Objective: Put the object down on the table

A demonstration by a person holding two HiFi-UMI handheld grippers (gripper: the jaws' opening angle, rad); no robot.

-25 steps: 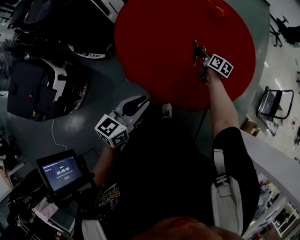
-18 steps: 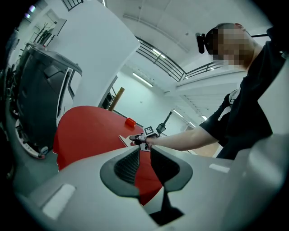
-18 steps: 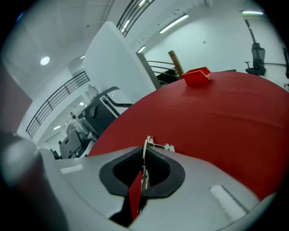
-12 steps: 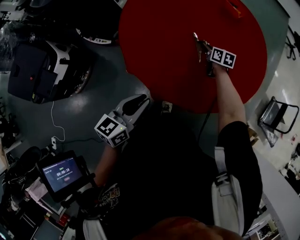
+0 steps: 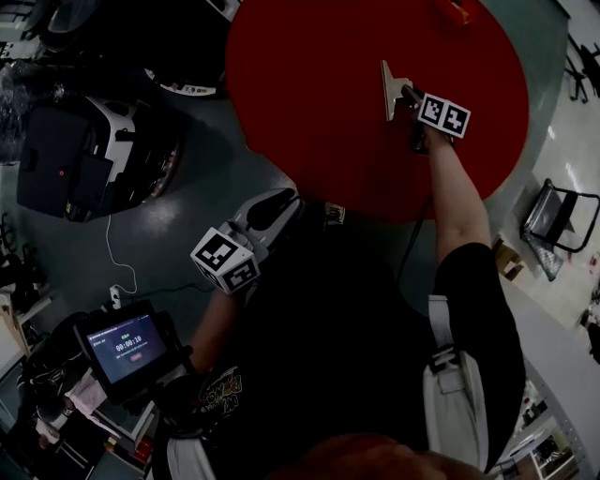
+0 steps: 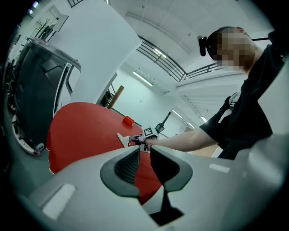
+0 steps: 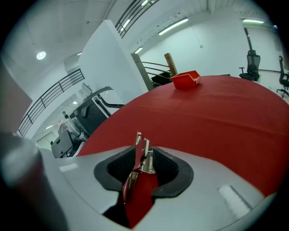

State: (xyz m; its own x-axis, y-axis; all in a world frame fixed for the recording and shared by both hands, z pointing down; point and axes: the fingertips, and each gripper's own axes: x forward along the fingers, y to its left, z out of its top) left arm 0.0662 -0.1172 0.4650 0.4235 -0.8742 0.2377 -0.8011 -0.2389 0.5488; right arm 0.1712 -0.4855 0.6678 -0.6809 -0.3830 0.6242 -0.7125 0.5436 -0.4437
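A pale metal scraper-like tool lies with its broad blade showing on the round red table. My right gripper is over the table right behind it, and its jaws are opening. In the right gripper view the tool stands edge-on between the pads of the right gripper, with a red gap beside it. My left gripper hangs off the table by the person's waist. The left gripper view shows a narrow slit between the jaws of the left gripper, with nothing in it.
A small red bin sits at the table's far edge. Dark machines and cases crowd the floor on the left. A lit tablet stands at the lower left, a folding chair at the right.
The tool showed as a thin edge in the right gripper before; now its broad blade faces up on the table. The left gripper has stayed where it was.
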